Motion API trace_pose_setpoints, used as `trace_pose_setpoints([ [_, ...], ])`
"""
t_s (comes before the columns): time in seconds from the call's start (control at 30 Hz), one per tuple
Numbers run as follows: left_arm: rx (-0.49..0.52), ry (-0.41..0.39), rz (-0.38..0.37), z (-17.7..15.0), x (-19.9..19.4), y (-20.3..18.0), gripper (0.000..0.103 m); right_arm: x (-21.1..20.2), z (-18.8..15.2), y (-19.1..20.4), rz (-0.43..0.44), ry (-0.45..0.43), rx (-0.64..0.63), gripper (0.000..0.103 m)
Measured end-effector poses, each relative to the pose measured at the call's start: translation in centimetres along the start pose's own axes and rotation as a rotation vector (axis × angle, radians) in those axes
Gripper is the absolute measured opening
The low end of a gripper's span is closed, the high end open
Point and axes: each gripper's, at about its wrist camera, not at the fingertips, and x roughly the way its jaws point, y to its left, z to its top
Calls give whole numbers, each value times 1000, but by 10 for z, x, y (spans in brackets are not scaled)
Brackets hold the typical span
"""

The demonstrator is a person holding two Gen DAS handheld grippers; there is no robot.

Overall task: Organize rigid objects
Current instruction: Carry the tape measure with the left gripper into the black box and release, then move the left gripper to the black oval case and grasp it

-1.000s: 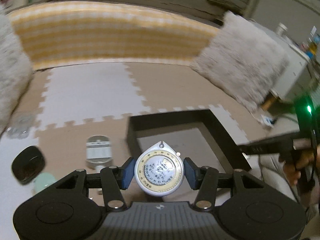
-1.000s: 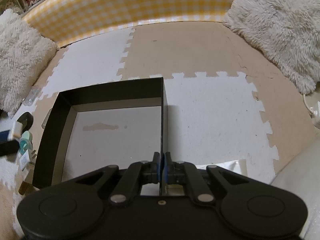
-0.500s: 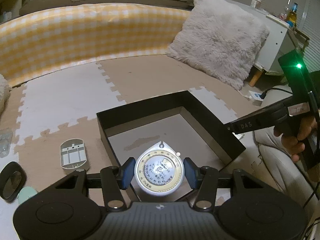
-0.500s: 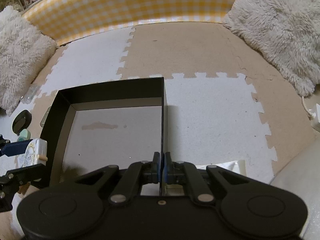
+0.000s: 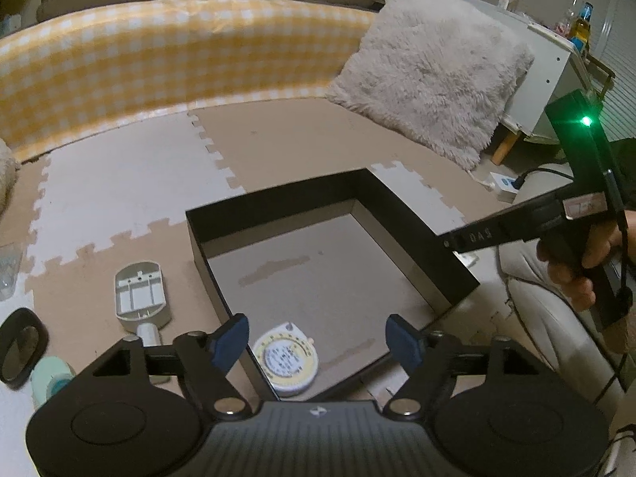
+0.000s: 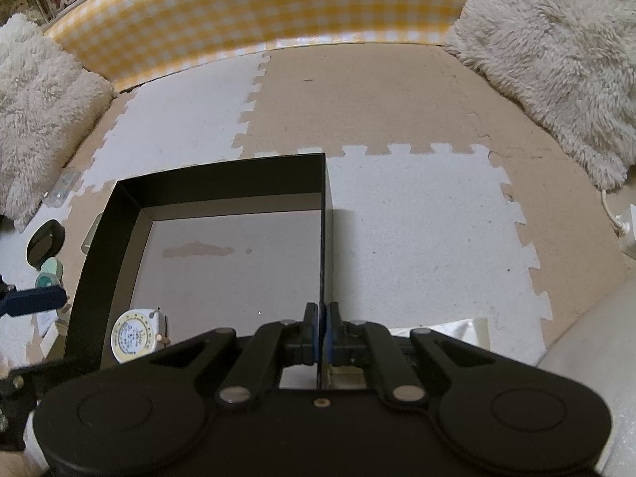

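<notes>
A round white and yellow dial gauge lies flat on the floor of the black open box, in its near left corner; it also shows in the right wrist view. My left gripper is open and empty just above it. My right gripper is shut on the box's right wall. A grey plastic holder, a black oval mirror and a mint tape roll lie on the mat left of the box.
The box sits on a beige and white foam puzzle mat. Fluffy cushions and a yellow checked bolster ring the mat. A white cabinet and a power strip stand at the right.
My left gripper carried the dial gauge right over the box, then opened; the gauge now lies on the box floor. The right gripper has stayed clamped on the box wall.
</notes>
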Motion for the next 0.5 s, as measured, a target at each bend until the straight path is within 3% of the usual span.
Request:
trace_pose_setpoints([
  [0.37, 9, 16, 12, -2, -5, -8, 103, 0, 0, 1, -4, -4, -11, 4],
  [0.5, 7, 20, 25, -3, -7, -7, 103, 0, 0, -1, 0, -2, -1, 4],
])
